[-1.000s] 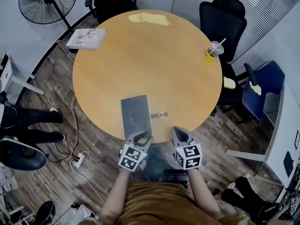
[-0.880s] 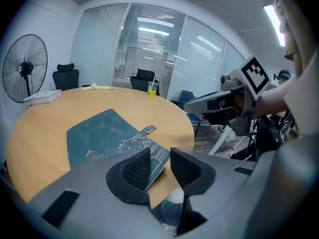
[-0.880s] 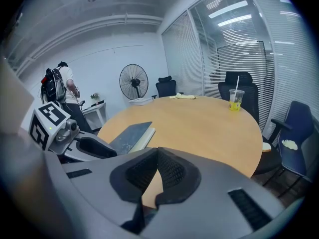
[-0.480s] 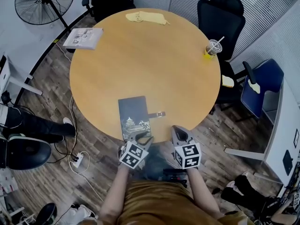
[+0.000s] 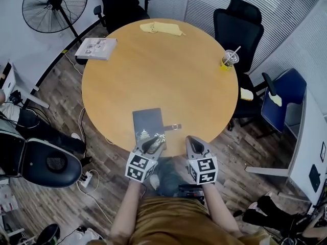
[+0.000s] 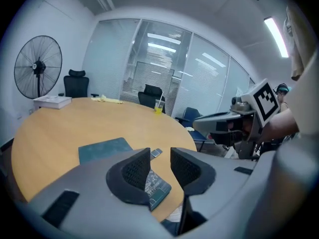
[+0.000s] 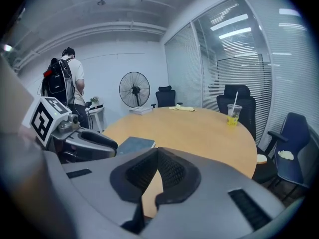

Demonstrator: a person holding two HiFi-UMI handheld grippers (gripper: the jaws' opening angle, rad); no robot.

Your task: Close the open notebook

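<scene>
The notebook lies closed on the round wooden table, near its front edge. Its cover is dark teal, and a strap sticks out to the right. My left gripper hovers just over the notebook's near end, its jaws opening with nothing between them. In the left gripper view the notebook shows beyond and under the left gripper. My right gripper hangs off the table's front edge, shut on nothing. Its own view shows the right gripper with pads meeting, and the notebook to its left.
A cup with a yellow drink stands at the table's right rim. A stack of books lies at the far left, a yellow cloth at the far edge. Office chairs and a fan ring the table.
A second ago the notebook's top face looked pale grey; now the dark cover lies flat. Both grippers have risen slightly at the table's front edge.
</scene>
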